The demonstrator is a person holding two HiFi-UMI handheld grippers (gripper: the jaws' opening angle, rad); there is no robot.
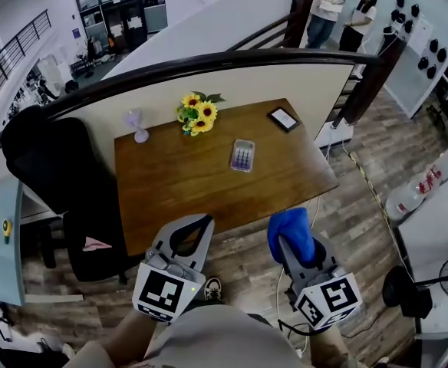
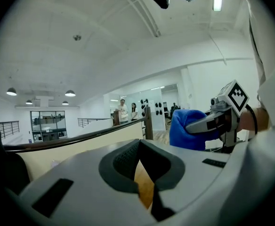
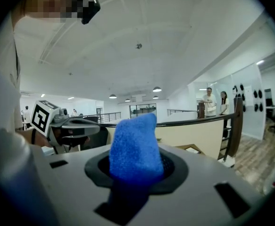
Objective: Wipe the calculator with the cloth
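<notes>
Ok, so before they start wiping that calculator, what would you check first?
1. Cloth gripped in the right gripper's fingers: ok.
2. Calculator lying flat and uncovered on the table: ok.
3. Bare table between the near edge and the calculator: ok. The sunflowers stand off to one side.
4. Left gripper empty, fingertips together, free to steady the calculator: ok.
5. Cloth touching the calculator: not ok. Both grippers are short of the table edge.
6. Cloth clean or damp: cannot tell.

Your wooden table (image 1: pixel 178 179) carries sunflowers (image 1: pixel 196 114), a lilac hourglass (image 1: pixel 138 126) and a dark-framed tablet (image 1: pixel 284 118) along its far edge.
</notes>
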